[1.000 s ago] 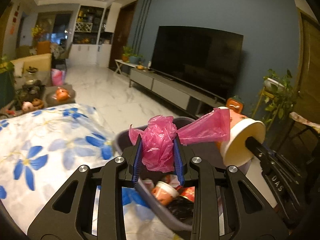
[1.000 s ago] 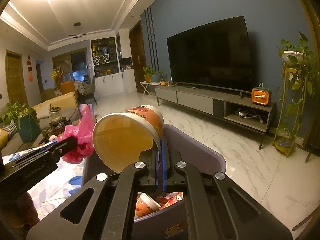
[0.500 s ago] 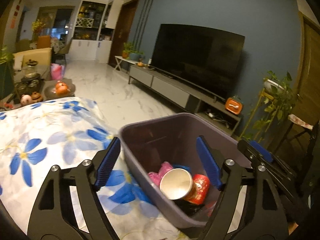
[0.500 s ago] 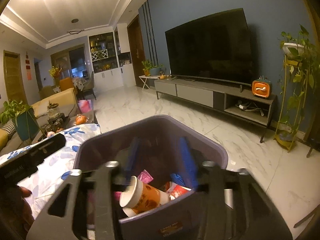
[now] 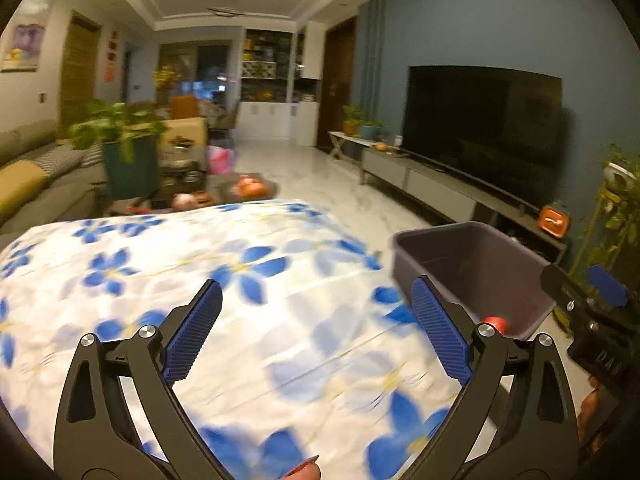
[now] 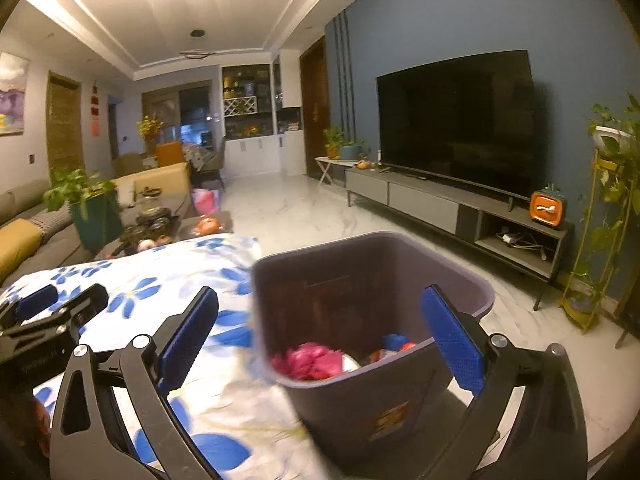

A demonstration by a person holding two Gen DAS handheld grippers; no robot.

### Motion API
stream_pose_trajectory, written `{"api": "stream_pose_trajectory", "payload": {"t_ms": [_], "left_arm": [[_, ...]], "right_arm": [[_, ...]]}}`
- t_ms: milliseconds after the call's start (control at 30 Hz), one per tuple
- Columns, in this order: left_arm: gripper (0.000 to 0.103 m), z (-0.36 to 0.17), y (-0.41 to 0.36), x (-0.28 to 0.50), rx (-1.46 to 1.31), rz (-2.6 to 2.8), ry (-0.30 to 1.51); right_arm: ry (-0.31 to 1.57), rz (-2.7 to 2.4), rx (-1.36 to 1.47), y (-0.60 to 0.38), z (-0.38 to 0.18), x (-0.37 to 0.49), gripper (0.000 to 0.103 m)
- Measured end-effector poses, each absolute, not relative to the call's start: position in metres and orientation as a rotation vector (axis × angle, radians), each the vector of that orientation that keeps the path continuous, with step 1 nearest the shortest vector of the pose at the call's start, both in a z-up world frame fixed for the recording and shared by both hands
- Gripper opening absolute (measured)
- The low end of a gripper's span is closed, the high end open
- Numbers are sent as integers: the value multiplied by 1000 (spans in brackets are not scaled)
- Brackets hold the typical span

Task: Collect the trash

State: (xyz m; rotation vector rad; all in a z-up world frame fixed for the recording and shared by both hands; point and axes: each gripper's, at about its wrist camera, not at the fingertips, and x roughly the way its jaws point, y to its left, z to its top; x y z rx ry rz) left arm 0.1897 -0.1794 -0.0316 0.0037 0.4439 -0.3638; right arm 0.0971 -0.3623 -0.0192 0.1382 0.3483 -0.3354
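1. The left tool [image 5: 316, 338] has its blue pads spread wide, and its jaws have just been opening; nothing sits between them except the view of the flowered cloth below.
2. The right tool [image 6: 320, 344] is likewise spread wide, its jaws having just been opening, with nothing pinched; the near wall of the bin shows between its pads.
3. The purple bin [image 6: 384, 400] stands just beside the table's edge, at about 3 o'clock from the table in the left wrist view [image 5: 472, 264].
4. Inside the bin, toward its near wall, lies a crumpled pink bag [image 6: 308, 362], with a blue scrap [image 6: 394, 339] and a red piece at about 3 o'clock from it.
5. The table [image 5: 280, 248] wears a white cloth with blue flowers, blurred in both views.
6. A dark television [image 6: 456, 120] hangs on the blue wall at about 1 o'clock from the bin, above a low grey cabinet [image 6: 424, 204].
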Motion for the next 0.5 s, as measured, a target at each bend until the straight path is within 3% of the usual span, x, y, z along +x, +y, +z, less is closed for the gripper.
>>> {"api": "stream_pose_trajectory", "payload": {"t_ms": [500], "left_arm": [[96,-9,-73,102,14,-166,383]], "right_arm": [[303,-270,37,-270,1,43,97]]}}
